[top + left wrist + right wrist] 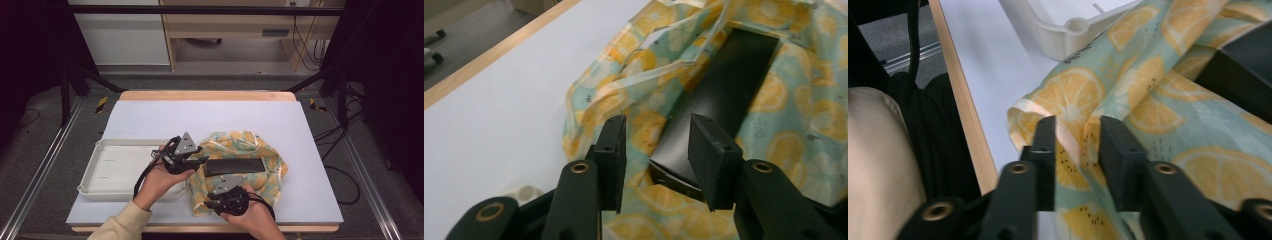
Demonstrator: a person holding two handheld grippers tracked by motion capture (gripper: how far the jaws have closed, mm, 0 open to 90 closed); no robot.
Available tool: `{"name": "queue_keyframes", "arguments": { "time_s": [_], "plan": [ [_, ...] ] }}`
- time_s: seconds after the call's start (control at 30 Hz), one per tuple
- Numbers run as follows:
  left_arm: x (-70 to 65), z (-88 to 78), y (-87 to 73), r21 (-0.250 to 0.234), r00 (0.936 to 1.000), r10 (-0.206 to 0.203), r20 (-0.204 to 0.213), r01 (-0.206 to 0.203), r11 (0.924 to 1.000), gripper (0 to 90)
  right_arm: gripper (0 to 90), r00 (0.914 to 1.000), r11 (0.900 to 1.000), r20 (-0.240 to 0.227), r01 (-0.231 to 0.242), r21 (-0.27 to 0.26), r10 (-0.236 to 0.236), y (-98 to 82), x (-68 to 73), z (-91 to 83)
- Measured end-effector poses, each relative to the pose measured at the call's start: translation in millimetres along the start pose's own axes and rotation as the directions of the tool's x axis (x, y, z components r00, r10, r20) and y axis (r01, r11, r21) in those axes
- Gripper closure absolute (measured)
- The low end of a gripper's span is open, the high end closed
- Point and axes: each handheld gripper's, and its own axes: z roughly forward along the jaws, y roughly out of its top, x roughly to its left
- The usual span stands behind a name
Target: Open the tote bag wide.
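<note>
A: What sits nearest the person?

B: The right tongs [226,196], at about six o'clock on the surface [150,117]. In the right gripper view the jaws stand a narrow way apart, with a raised fold of the lemon-print cloth bag [1158,115] between them; the pads do not look pressed onto it, though I cannot tell for sure whether one brushes the fabric.

A: And the other hand?

B: The left tongs [197,161] hang just beyond, at about eleven o'clock from the right ones, pointing toward three o'clock. The left gripper view shows those jaws partly apart, gripping nothing, with the near end of the black box [719,100] seen through the gap.

A: Where is that box?

B: Lying flat on the bag [245,150], lengthwise from nine to three o'clock, around the middle of the cloth. The bag is crumpled beneath it, right of the surface's centre, with a pale handle strap [659,75] looped at its far edge.

A: Anything beside it?

B: A white plastic tray [100,185] at nine o'clock from the bag, its right edge just beside the cloth, under the left hand [160,180].
</note>
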Motion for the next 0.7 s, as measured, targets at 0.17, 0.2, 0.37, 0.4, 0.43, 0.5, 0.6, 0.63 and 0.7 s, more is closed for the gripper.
{"name": "queue_keyframes", "arguments": {
  "time_s": [0.17, 0.2, 0.37, 0.4, 0.43, 0.5, 0.6, 0.63, 0.7],
  "plan": [
    [-15.9, -0.3, 3.2, -0.025, 0.9992, 0.02, 0.034, -0.019, 0.9995, 62.6, 54.4, 0.9994, 1.0, 0.035, -0.006, -0.004, 0.006, -2.9, 3.2, -22.0],
    [-19.2, -0.2, 3.2, -0.027, 0.9988, 0.028, 0.04, -0.026, 0.9993, 63.1, 53.1, 0.9991, 1.0, 0.042, -0.006, -0.012, 0.006, -4.0, 2.8, -27.6],
    [-32.0, 1.3, -2.9, -0.024, 0.998, 0.037, 0.051, -0.036, 0.9991, 69.7, 53.9, 0.9938, 0.998, 0.105, -0.033, -0.047, 0.037, -12.6, -6.3, -55.7],
    [-34.7, 3.2, -5.9, -0.015, 0.998, 0.036, 0.052, -0.035, 0.9993, 70.4, 55.3, 0.9917, 0.998, 0.12, -0.04, -0.054, 0.046, -14.6, -9.1, -60.2],
    [-35.9, 4.5, -8.5, -0.008, 0.9978, 0.039, 0.054, -0.039, 0.9992, 71.5, 57.8, 0.9861, 0.996, 0.153, -0.055, -0.065, 0.064, -18.0, -14.4, -67.9],
    [-38.4, 7.4, -12.6, -0.004, 0.9977, 0.029, 0.061, -0.029, 0.9996, 74.6, 64.4, 0.9699, 0.992, 0.219, -0.088, -0.093, 0.106, -23.6, -24.4, -79.7],
    [-42.8, 10.7, -16.6, 0.018, 0.9967, 0.036, 0.072, -0.038, 0.9991, 78.3, 75.4, 0.9296, 0.984, 0.332, -0.123, -0.128, 0.159, -30.8, -40.9, -94.7],
    [-44.3, 11.5, -17.5, 0.021, 0.9963, 0.039, 0.077, -0.04, 0.999, 79.0, 77.5, 0.9124, 0.983, 0.372, -0.129, -0.132, 0.17, -32.7, -46.7, -98.2],
    [-47.3, 13.8, -19.6, 0.026, 0.9958, 0.041, 0.081, -0.043, 0.9987, 80.4, 82.6, 0.8797, 0.98, 0.436, -0.144, -0.136, 0.19, -36.2, -58.0, -102.5]
  ]
}}
